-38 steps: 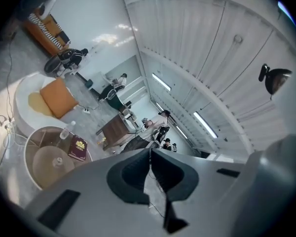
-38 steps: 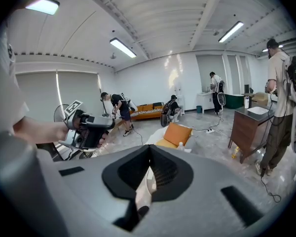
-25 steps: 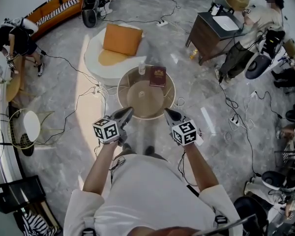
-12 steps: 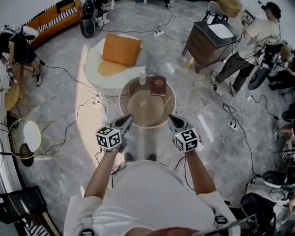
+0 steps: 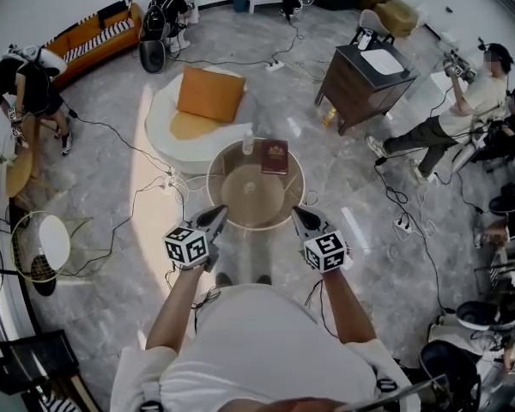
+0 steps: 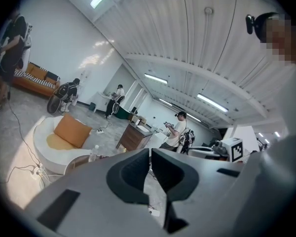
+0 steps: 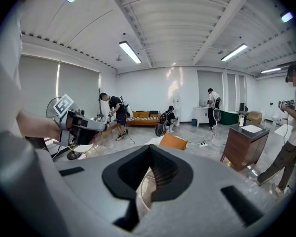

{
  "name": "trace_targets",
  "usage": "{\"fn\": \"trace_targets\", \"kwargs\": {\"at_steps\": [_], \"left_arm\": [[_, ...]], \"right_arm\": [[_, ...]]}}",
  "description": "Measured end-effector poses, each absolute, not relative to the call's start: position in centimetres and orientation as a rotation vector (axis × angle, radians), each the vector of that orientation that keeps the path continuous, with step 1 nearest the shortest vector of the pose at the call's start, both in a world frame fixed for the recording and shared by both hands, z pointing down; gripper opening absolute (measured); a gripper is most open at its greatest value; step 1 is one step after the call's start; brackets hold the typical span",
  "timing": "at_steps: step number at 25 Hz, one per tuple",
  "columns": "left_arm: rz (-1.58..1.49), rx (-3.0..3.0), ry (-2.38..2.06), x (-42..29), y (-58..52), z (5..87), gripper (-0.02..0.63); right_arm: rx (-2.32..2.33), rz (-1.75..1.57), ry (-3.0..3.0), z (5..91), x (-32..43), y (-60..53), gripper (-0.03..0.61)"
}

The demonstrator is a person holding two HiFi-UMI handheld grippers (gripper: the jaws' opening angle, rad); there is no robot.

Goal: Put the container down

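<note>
Left gripper (image 5: 215, 216) and right gripper (image 5: 299, 217) both had their fingers pinched together on nothing, with the round desk (image 5: 209, 178) straight ahead, centered between them, neither hand really closer.

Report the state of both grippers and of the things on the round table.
left gripper: shut, nothing between its jaws.
right gripper: shut, nothing between its jaws.
bottle: upright on the round table, clear of both grippers.
book: closed, lying flat on the table beside the bottle.
</note>
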State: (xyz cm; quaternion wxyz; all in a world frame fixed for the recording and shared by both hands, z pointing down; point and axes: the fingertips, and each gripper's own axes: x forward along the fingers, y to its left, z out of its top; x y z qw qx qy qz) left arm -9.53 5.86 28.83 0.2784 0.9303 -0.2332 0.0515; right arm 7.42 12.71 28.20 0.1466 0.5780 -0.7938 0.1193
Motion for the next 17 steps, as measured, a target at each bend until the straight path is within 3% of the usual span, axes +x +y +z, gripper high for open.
{"fn": "trace_targets", "kwargs": {"at_steps": [17], "left_arm": [[0.139, 2.491, -0.626, -8.9, 5.9, 29.4, 0.016]], "right_arm": [[1.609, 0.364, -2.286, 29.2, 7.0, 12.7, -0.005]]}}
